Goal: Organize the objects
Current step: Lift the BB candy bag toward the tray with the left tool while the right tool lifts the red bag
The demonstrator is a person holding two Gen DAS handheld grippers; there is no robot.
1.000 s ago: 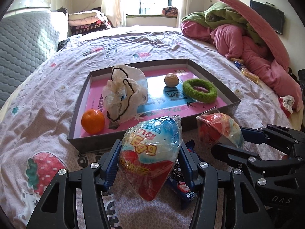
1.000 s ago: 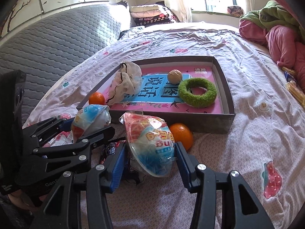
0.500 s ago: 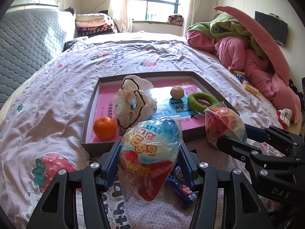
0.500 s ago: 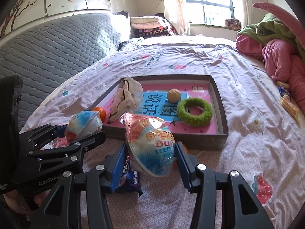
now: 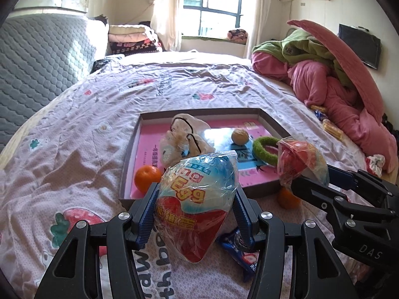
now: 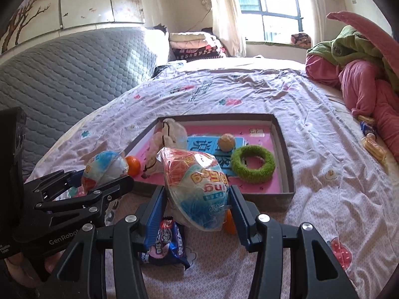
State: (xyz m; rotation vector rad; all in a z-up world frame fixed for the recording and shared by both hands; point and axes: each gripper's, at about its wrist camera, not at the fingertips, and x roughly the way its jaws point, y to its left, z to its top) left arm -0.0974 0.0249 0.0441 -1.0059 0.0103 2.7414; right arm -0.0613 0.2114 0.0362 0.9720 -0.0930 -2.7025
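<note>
Both tongs higher vs 1 s ago; L tongs point(image 5: 194, 211) w/ blue egg pack point(image 5: 199, 199) clamped; R tongs point(image 6: 197, 209) w/ red egg pack point(image 6: 197, 186) clamped

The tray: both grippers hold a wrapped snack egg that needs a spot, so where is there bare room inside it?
In the tray, bare floor lies along the near wall between the orange and the green ring, and at the far right corner behind the walnut. The left side is crowded by the plastic bag and orange.

Pink duvet heap point(image 5: 349, 94), grey quilted headboard point(image 6: 74, 69), window point(image 5: 212, 2), wall television point(image 5: 359, 44)
</note>
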